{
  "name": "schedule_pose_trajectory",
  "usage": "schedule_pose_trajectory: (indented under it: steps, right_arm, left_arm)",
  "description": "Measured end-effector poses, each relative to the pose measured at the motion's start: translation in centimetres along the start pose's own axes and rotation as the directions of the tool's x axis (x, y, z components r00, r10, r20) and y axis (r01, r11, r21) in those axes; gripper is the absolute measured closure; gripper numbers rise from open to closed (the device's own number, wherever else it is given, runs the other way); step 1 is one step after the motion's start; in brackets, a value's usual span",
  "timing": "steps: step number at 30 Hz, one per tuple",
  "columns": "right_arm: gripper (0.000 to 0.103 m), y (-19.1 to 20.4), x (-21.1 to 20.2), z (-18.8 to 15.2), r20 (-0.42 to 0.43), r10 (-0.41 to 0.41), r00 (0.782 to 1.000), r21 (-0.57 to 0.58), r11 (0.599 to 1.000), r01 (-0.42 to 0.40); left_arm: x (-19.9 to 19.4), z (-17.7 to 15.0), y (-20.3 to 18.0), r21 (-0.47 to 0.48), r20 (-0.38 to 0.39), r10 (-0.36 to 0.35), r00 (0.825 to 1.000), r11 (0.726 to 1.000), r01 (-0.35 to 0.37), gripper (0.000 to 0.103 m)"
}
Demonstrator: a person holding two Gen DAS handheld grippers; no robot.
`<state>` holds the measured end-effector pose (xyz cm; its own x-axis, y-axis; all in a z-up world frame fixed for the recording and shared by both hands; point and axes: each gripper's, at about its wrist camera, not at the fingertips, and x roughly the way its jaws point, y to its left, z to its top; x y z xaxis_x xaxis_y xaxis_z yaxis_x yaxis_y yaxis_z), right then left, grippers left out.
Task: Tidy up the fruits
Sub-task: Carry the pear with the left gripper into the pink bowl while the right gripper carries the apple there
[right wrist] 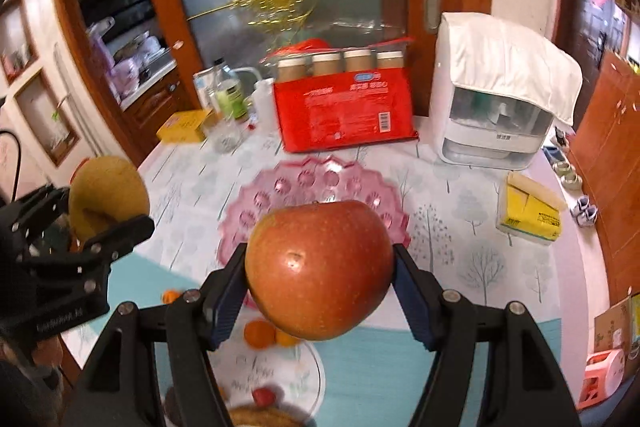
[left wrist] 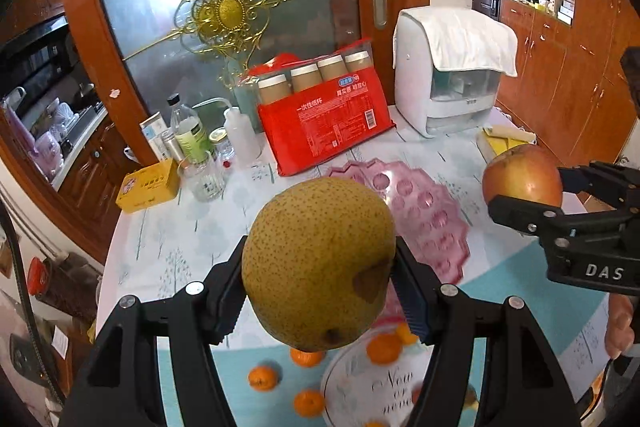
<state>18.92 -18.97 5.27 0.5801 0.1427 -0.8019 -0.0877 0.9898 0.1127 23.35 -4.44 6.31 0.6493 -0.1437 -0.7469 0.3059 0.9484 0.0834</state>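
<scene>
My left gripper [left wrist: 320, 287] is shut on a yellow-brown pear [left wrist: 318, 263] and holds it above the table. My right gripper [right wrist: 320, 279] is shut on a red apple [right wrist: 320, 267], also held in the air. Each shows in the other's view: the apple [left wrist: 522, 177] at the right, the pear [right wrist: 106, 193] at the left. A pink glass fruit plate [right wrist: 280, 187] lies empty on the table beyond both fruits. Below the grippers stands a clear plate [left wrist: 360, 379] with small oranges [left wrist: 383, 349] on and around it.
At the back of the table stand a red pack of paper cups [left wrist: 324, 123], a white appliance under a cloth [left wrist: 452, 79], bottles and a glass [left wrist: 200, 147], and a yellow box [left wrist: 148, 185]. A yellow tissue pack [right wrist: 528, 211] lies right.
</scene>
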Motion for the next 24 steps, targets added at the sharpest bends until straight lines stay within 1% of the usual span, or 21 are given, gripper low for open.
schedule_pose_trajectory:
  steps: [2, 3, 5, 8, 10, 13, 15, 17, 24]
  right_arm:
    - [0.034, -0.6, 1.5, 0.9, -0.012, -0.005, 1.000, 0.025, 1.000, 0.006]
    - [0.034, -1.0, 2.8, 1.3, -0.026, -0.008, 1.000, 0.042, 0.999, 0.010]
    - [0.034, -1.6, 4.9, 1.6, -0.056, -0.012, 0.998, 0.066, 0.998, 0.016]
    - [0.034, -2.0, 8.3, 0.9, -0.113, -0.024, 0.993, 0.087, 0.996, 0.034]
    - [0.034, -2.1, 10.4, 0.2, -0.148, -0.032, 0.988, 0.086, 0.995, 0.046]
    - [0.034, -2.3, 13.6, -1.2, -0.211, -0.034, 0.977, 0.079, 0.996, 0.051]
    - [0.034, -2.2, 15.5, -2.2, -0.248, -0.040, 0.968, 0.059, 0.997, 0.056]
    - [0.034, -2.1, 16.6, -2.6, -0.265, -0.042, 0.963, 0.043, 0.998, 0.056]
    - [0.034, -2.1, 19.5, -3.5, -0.311, -0.022, 0.950, 0.029, 0.999, 0.032]
  left_arm:
    - [1.8, 0.8, 0.3, -0.011, -0.021, -0.006, 1.000, 1.000, 0.006, 0.038]
    - [3.2, 1.1, 0.4, -0.013, -0.038, -0.008, 0.999, 1.000, 0.007, 0.038]
    - [5.5, 1.2, 0.4, -0.007, -0.068, -0.005, 0.998, 1.000, 0.004, 0.038]
    - [9.5, 0.5, 0.4, 0.001, -0.135, -0.003, 0.991, 1.000, 0.003, 0.038]
    - [12.4, -0.3, 0.4, 0.008, -0.184, -0.007, 0.983, 1.000, 0.008, 0.038]
    - [15.4, -1.7, 0.3, 0.033, -0.232, -0.014, 0.973, 0.999, 0.022, 0.038]
    - [17.0, -2.5, -0.1, 0.061, -0.259, -0.017, 0.966, 0.998, 0.034, 0.038]
    - [18.6, -3.2, -0.4, 0.080, -0.287, -0.023, 0.958, 0.996, 0.047, 0.038]
    - [22.1, -4.4, -0.5, 0.056, -0.341, -0.069, 0.938, 0.994, 0.093, 0.038]
